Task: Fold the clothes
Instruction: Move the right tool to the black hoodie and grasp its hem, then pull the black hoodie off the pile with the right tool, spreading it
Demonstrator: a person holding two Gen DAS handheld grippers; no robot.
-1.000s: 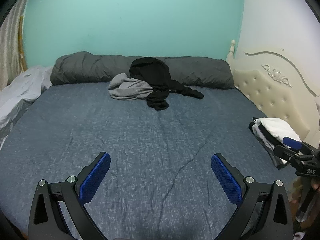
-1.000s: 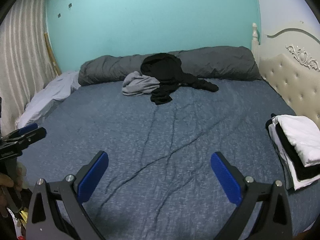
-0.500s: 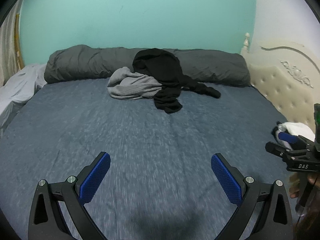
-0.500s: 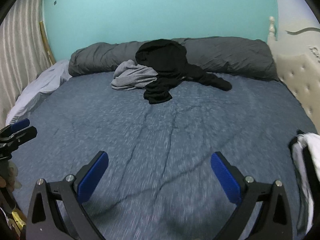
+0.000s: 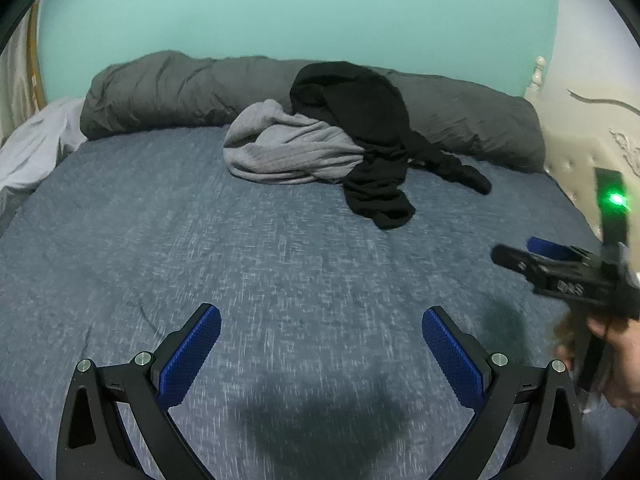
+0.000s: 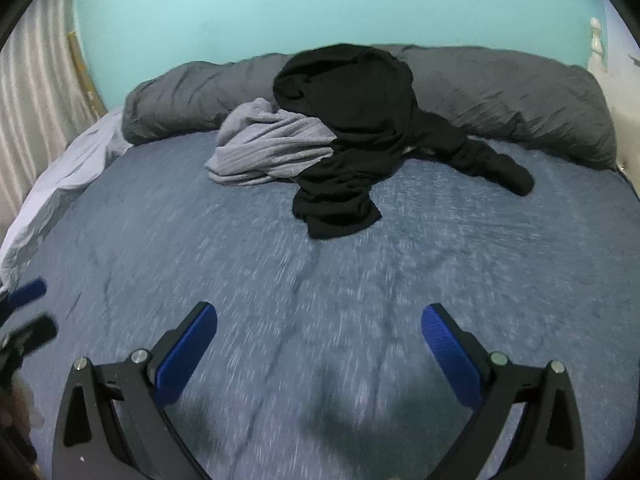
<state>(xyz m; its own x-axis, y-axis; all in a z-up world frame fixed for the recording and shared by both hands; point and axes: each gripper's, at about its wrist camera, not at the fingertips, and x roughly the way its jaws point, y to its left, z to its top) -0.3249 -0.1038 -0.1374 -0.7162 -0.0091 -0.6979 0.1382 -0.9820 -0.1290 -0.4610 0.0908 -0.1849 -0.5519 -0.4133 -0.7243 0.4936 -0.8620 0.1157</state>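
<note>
Both the left gripper (image 5: 321, 336) and right gripper (image 6: 319, 332) hang spread wide and empty above the blue bedspread (image 5: 248, 248); the black garment (image 6: 352, 128) lies crumpled over the grey garment (image 6: 268, 148) against the rolled grey duvet (image 6: 500, 100).

Bed cover (image 5: 168, 240): blue-grey mottled woven cloth, matt, lightly creased; rolled duvet (image 5: 168, 92) in dark grey matt cloth, much crumpled; black garment (image 6: 352, 128) in soft matt cloth, and grey garment (image 6: 268, 148) in a finely ribbed knit, are noted as limp and rumpled. Left gripper (image 5: 320, 344) and right gripper (image 6: 318, 340): frames are formed of matt black plastic with small bright metal screw heads, and the fingers (image 5: 190, 354) are faced with blue ridged, rubbery-looking pads. Wall (image 5: 300, 12): smooth matt turquoise paint; headboard (image 5: 580, 160) is upholstered in a cream, buttoned, faintly glossy covering.
</note>
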